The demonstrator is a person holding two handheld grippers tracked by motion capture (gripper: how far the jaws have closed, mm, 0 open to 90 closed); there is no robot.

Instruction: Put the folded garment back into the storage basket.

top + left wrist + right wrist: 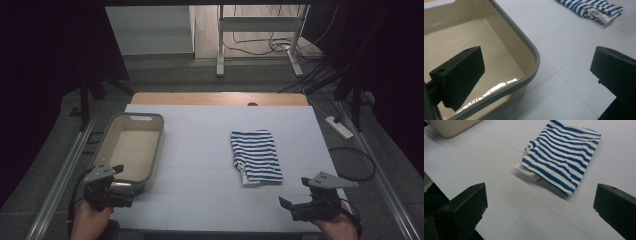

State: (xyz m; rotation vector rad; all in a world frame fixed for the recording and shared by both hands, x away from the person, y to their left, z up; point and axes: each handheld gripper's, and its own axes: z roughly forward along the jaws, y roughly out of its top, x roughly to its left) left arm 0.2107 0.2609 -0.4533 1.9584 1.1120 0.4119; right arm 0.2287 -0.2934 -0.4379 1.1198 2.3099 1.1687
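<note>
Leftmost, the left gripper [118, 176] is being held by a hand [90, 220] at the near corner of a beige plastic rectangular bin with a grey rim [156, 145] — its jaws are being kept wide apart, nothing between them, one jaw over the bin's inside and the other over the white table surface [200, 150]. Further right, a folded blue-and-white striped cloth [255, 156] is lying flat on the white surface, well apart from the bin. At the near right edge, the right gripper [295, 192] is being held low — jaws spread wide and empty, pointed towards the cloth [561, 157].
</note>
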